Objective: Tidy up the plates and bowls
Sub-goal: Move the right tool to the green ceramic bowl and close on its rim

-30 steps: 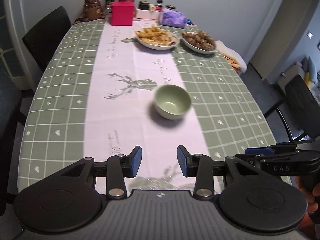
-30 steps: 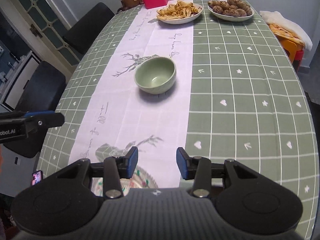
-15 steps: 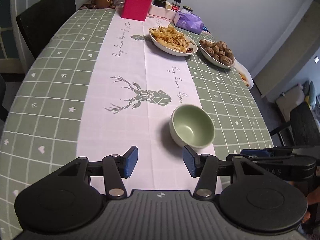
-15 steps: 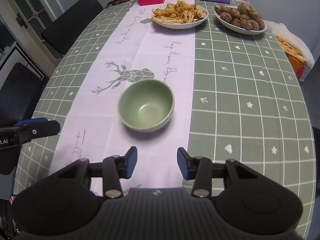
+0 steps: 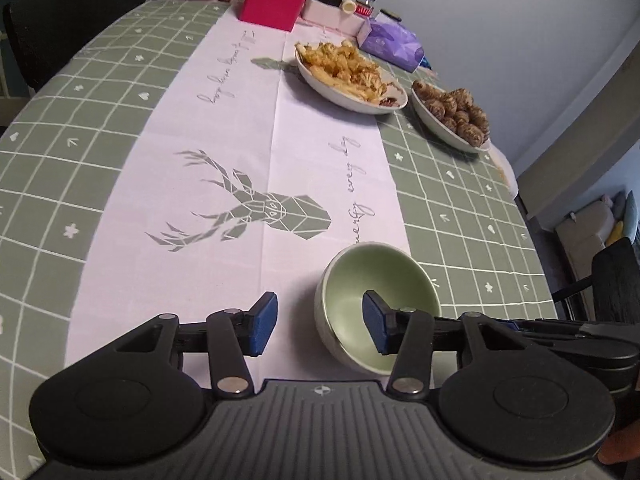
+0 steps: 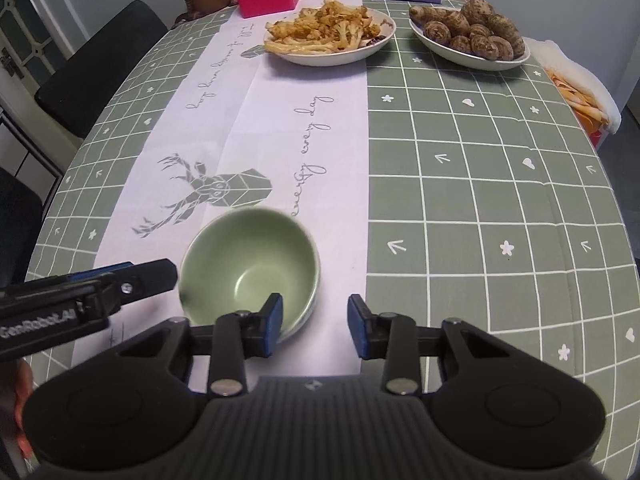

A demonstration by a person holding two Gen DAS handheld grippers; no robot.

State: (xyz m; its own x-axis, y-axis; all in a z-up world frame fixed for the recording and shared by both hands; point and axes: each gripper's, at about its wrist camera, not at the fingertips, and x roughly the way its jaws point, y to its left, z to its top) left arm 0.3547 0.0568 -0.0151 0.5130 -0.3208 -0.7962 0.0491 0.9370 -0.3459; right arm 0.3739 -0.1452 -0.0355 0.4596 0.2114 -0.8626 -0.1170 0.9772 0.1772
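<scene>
One green bowl (image 6: 250, 268), empty, is sitting upright on the white runner (image 5: 248, 120) of the checked tablecloth (image 6: 480, 184), at the near end of the table and well apart from the other dishes.

Two grippers are flanking it, both with jaws spread wide and neither holding anything.
- Left gripper (image 5: 320, 328): the bowl is lying ahead and to its right. In the left wrist view its right finger is showing over the bowl's near rim, with the left finger out over bare runner; whether the finger is touching the rim cannot be told.
- Right gripper (image 6: 314, 326): the bowl is lying ahead and to its left. Its left finger is overlapping the bowl's near right rim; the right finger is hanging over the runner. Contact again cannot be told.

The bowl is round, so no long axis is governing the approach; the rim wall is the likely hold. Both grippers are looking about equally near, and either would probably need a small sideways shift to straddle the rim.

Two filled plates are standing at the far end, just beside each other:
- one plate (image 6: 332, 54) is carrying fried cauliflower;
- one plate (image 6: 472, 58) is carrying brown taro-like roots.
</scene>
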